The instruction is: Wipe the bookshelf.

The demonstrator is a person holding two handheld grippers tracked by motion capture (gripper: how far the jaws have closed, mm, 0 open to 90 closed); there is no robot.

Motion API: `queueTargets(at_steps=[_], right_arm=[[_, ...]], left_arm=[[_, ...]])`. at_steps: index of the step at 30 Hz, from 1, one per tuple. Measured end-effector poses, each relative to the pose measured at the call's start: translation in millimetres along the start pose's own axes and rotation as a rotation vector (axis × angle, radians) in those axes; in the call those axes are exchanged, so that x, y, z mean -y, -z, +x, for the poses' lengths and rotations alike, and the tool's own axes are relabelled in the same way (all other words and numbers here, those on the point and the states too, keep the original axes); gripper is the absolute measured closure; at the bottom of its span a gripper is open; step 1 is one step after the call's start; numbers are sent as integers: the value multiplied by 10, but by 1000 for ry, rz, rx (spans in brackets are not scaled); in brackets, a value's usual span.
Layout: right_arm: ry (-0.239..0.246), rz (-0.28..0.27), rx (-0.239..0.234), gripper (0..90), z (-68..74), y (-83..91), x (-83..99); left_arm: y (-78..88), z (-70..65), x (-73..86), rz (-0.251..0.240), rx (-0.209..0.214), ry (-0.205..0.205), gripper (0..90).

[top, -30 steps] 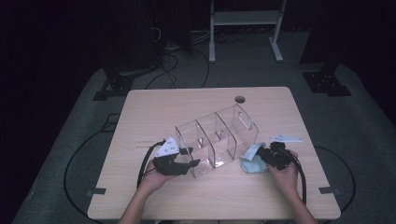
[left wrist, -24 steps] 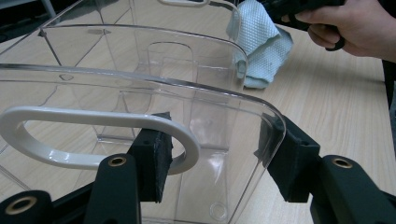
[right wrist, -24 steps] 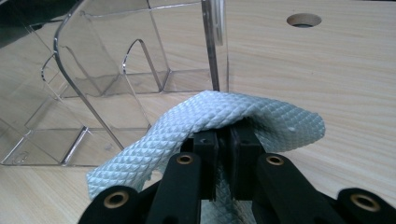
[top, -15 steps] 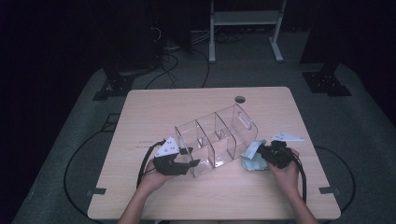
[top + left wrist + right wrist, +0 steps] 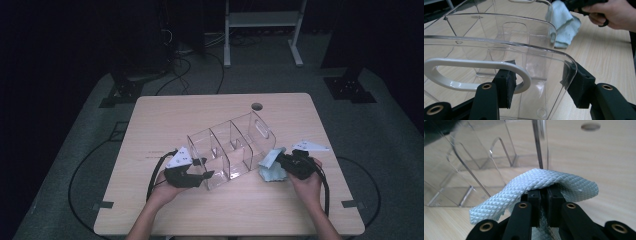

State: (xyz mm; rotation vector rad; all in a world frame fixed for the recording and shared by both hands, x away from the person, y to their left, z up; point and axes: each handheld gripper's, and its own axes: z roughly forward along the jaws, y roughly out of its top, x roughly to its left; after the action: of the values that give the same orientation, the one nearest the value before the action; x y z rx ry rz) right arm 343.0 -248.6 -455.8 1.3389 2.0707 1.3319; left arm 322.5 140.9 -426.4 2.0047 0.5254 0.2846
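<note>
A clear plastic organizer (image 5: 230, 147) with several compartments lies tipped across the middle of the wooden table (image 5: 165, 115). My left gripper (image 5: 202, 171) holds its near end. In the left gripper view the pads (image 5: 505, 86) clamp the clear end wall (image 5: 499, 37) between the white-rimmed handle slot (image 5: 474, 63) and the wall's side edge. My right gripper (image 5: 281, 162) sits by the organizer's right end, shut on a light blue cloth (image 5: 270, 171). In the right gripper view the cloth (image 5: 536, 181) drapes over the closed fingertips (image 5: 546, 193), just in front of the organizer (image 5: 474, 157).
A round cable hole (image 5: 257, 106) sits near the table's far edge. A white metal stand (image 5: 260, 20) and black cables (image 5: 185, 65) are on the floor beyond. The person's right hand (image 5: 614, 12) and the cloth (image 5: 564, 25) appear past the organizer in the left gripper view.
The cloth in my right gripper has shifted slightly beside the organizer's right end. The left gripper and the organizer have stayed put.
</note>
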Motion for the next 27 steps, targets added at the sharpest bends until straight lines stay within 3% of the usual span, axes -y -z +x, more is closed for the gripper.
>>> queueTargets(at_steps=[2, 8, 14, 20, 27], right_arm=[[-5, 2, -4, 832, -4, -5, 3], [-30, 110, 0, 832, -76, -193, 157], [-73, 14, -40, 832, -43, -44, 41], [-57, 114, -14, 832, -79, -220, 178], [-21, 4, 0, 831, -18, 6, -26]], left_arm=[[0, -2, 0, 0, -1, 0, 454], [-2, -4, -2, 1, -2, -1, 455], [-4, -7, -3, 1, -4, -3, 455], [-3, -8, -3, 2, -5, -4, 455], [-8, -6, -6, 2, -3, -6, 454]])
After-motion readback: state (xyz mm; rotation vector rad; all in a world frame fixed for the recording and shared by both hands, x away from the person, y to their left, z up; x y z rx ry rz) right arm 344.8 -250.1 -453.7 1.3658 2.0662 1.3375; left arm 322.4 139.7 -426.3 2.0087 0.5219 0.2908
